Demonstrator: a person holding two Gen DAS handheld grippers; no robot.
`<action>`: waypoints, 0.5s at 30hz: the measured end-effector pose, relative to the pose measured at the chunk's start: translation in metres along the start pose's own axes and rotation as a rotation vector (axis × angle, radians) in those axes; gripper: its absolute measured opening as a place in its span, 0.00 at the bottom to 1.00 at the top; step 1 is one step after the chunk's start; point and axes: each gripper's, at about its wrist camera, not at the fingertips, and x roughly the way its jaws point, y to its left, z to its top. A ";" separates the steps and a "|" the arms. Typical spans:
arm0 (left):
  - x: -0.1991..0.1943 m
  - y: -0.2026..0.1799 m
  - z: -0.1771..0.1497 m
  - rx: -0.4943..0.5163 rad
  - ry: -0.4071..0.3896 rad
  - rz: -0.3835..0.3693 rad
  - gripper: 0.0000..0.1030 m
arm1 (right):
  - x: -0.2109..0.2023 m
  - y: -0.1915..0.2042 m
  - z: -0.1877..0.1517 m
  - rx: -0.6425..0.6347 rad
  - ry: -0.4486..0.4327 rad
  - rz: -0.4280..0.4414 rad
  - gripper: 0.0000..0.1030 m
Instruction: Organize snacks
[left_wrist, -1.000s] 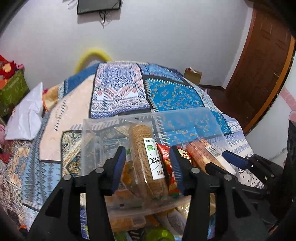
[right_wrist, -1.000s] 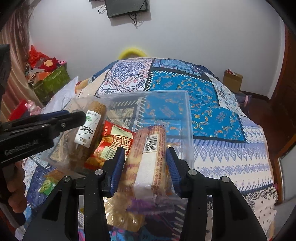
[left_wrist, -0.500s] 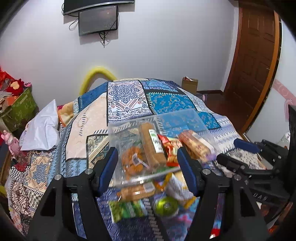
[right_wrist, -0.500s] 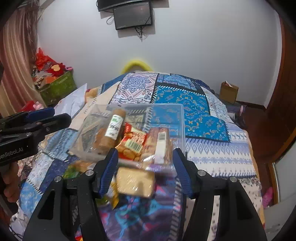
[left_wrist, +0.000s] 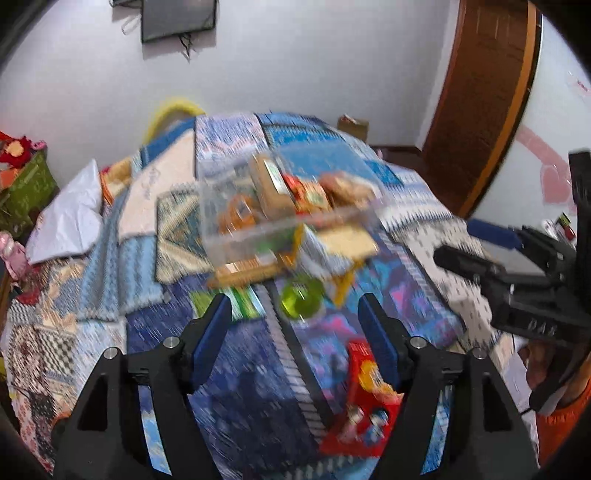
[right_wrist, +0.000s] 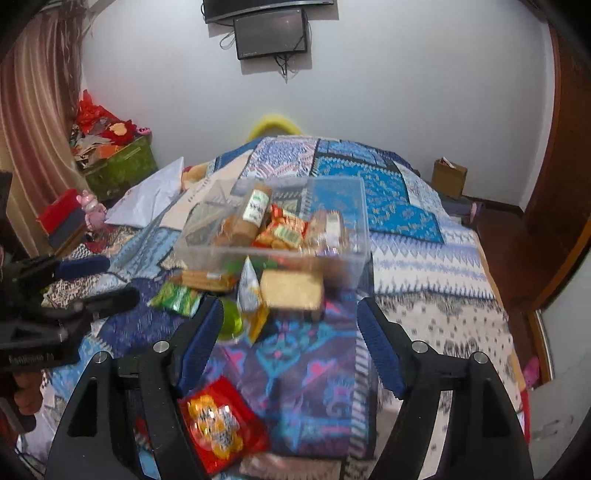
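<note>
Snacks lie loose on the patterned bedspread (right_wrist: 424, 266). Nearest, a red packet (right_wrist: 221, 428) sits beside the right gripper (right_wrist: 288, 328); its jaws are spreading, with nothing between them. The left gripper (left_wrist: 295, 325) is likewise opening, empty. Farther off lie a green packet (right_wrist: 175, 297) and a tan biscuit pack (right_wrist: 291, 290), then the clear box (right_wrist: 273, 254) holding more snacks.

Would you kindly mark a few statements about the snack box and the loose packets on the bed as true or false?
1. The clear snack box holds several packets. True.
2. The right claw is clamped on the box. False: it grips nothing, its jaws opening.
3. A red packet lies on the bedspread outside the box. True.
4. The green round item is inside the box. False: it lies on the bedspread in front of it.
5. The left claw holds a biscuit roll. False: it holds nothing, its jaws opening.
</note>
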 end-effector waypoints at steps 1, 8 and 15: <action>0.003 -0.004 -0.008 0.000 0.018 -0.011 0.70 | -0.002 -0.002 -0.005 0.009 0.006 -0.002 0.70; 0.027 -0.040 -0.041 0.024 0.150 -0.084 0.70 | -0.011 -0.012 -0.032 0.042 0.033 -0.004 0.70; 0.041 -0.071 -0.063 0.090 0.230 -0.113 0.70 | -0.015 -0.022 -0.050 0.079 0.053 -0.001 0.70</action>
